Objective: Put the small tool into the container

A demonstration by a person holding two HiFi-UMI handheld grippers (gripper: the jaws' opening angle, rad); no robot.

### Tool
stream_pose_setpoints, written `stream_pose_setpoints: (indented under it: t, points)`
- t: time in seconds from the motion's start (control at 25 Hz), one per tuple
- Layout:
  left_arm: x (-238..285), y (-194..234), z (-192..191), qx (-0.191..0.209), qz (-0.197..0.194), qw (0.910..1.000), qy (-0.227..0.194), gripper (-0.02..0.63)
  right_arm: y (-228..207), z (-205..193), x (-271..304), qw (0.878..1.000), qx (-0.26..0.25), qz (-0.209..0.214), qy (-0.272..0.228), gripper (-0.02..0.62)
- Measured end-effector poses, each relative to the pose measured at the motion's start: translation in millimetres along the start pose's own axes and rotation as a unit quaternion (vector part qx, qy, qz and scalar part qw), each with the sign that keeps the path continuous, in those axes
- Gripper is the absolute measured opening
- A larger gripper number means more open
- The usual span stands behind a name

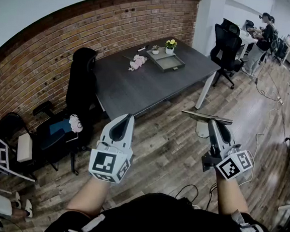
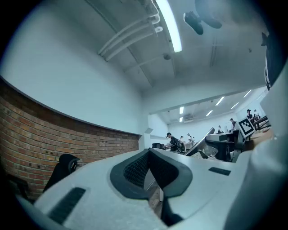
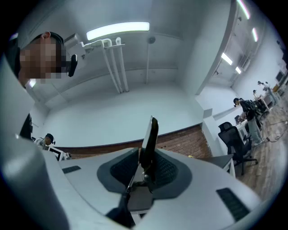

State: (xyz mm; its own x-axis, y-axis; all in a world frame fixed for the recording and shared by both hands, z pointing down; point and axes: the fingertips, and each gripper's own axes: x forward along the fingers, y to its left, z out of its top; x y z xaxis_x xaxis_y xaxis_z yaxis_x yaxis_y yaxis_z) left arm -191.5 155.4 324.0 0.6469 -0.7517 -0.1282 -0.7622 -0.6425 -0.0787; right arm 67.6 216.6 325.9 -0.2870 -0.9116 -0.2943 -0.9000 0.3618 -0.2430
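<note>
**Small tool (image 1: 206, 116) gripped by the right gripper (image 1: 213, 123), well short of the table (image 1: 137, 89)**

The thin, flat tool lies crosswise at the tips of the right tongs. They are clamped on it, probably so it stays steady while being carried. It hangs in the air over the wood floor (image 1: 167, 145), on the near side of the table and well apart from it. The container (image 1: 171, 63), a shallow tray, sits toward the table's far end, just beside a small flower pot (image 1: 170, 44). The left gripper (image 1: 129, 117), also on the table's near side, has its tongs pressed together on nothing and seems idle.
</note>
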Motion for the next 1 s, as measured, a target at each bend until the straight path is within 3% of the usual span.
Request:
stream_pose_setpoints:
  t: [0.56, 1.0]
  points:
    - [-12.2, -3.7, -3.4, -0.003, 0.007, 0.9999, 0.015, 0.009, 14.8, -9.3, -1.4, 1.000, -0.005, 0.008, 0.014, 0.092]
    - [-19.8, 0.3, -6.5, -0.011, -0.010, 0.9998, 0.015, 0.009, 36.3, 9.1, -9.1, 1.000, -0.001, 0.008, -0.024, 0.087]
